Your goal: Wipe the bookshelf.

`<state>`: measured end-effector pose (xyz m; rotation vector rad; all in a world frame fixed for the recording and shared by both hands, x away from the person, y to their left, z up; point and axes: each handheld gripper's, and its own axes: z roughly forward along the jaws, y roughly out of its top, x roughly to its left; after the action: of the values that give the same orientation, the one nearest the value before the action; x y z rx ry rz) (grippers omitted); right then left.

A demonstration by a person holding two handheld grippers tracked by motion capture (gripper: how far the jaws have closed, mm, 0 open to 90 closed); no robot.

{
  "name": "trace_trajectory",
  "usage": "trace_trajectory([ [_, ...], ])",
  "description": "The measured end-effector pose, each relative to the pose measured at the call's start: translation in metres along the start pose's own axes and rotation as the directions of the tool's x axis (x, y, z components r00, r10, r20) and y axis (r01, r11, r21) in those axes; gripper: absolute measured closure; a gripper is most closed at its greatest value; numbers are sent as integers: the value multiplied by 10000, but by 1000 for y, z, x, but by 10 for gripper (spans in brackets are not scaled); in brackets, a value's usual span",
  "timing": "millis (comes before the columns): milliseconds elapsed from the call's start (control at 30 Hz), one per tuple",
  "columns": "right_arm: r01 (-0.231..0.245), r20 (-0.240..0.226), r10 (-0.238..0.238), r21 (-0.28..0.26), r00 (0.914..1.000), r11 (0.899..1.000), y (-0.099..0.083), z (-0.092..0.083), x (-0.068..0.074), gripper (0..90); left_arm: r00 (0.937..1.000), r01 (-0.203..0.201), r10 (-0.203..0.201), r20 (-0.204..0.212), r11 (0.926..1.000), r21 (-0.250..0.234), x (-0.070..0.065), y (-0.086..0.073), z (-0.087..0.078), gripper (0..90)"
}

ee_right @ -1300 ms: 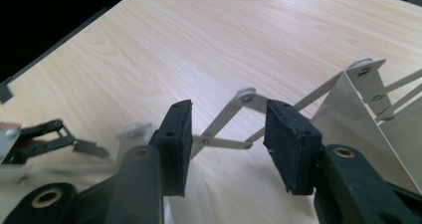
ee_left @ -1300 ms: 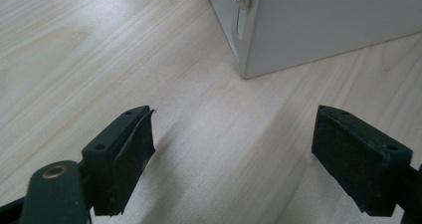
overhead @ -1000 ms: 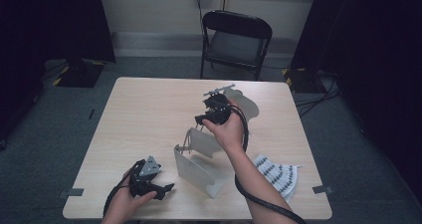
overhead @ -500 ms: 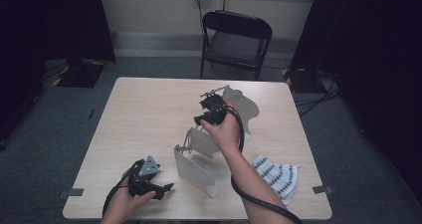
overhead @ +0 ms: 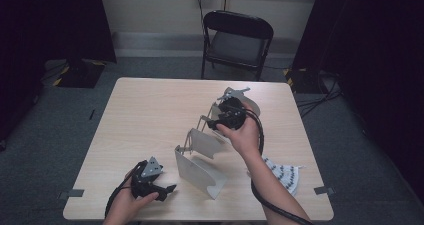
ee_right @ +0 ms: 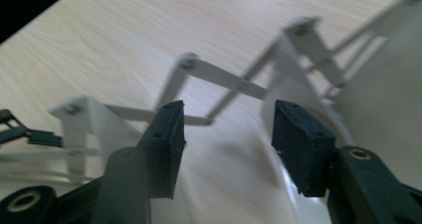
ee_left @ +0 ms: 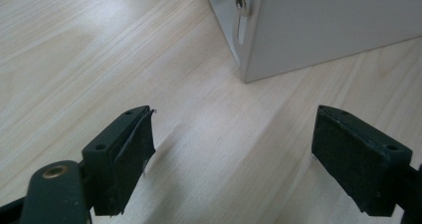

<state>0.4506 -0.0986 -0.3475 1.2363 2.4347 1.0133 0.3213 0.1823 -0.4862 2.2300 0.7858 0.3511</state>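
Beside rack (overhead: 200, 165), patterned cloth (overhead: 282, 172).

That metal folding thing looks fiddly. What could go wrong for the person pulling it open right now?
1. The right gripper, whose jaws have just been opening, has nothing clamped between them, so the expanding metal rack could spring or sag back.
2. The left gripper rests open beside the rack's near plate, not holding it, so the rack may slide across the table.
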Motion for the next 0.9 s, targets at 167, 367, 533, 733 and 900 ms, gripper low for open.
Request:
trace_trajectory([
  [167, -123, 312, 124, -37, 9994, 9999, -11, -18, -18, 478, 9998, 48, -48, 181, 10000, -39, -2, 3, 5, 167],
  [367, -442, 945, 434, 71, 9946, 9990, -28, -33, -46, 485, 9997, 0, 0, 248, 10000, 5, -3, 8, 8, 172],
  [533, -556, 1477, 532, 125, 9876, 9984, -35, -32, -62, 486, 9998, -13, 12, 218, 10000, 13, -2, 11, 7, 182],
  [733, -569, 2130, 482, 351, 9759, 9978, -39, -25, -82, 476, 9995, -38, 36, 319, 10000, 51, -4, 13, 12, 182],
  [900, -785, 1967, 729, 205, 9777, 9967, -40, -21, -96, 481, 9994, -17, 17, 352, 10000, 16, -3, 14, 16, 183],
])
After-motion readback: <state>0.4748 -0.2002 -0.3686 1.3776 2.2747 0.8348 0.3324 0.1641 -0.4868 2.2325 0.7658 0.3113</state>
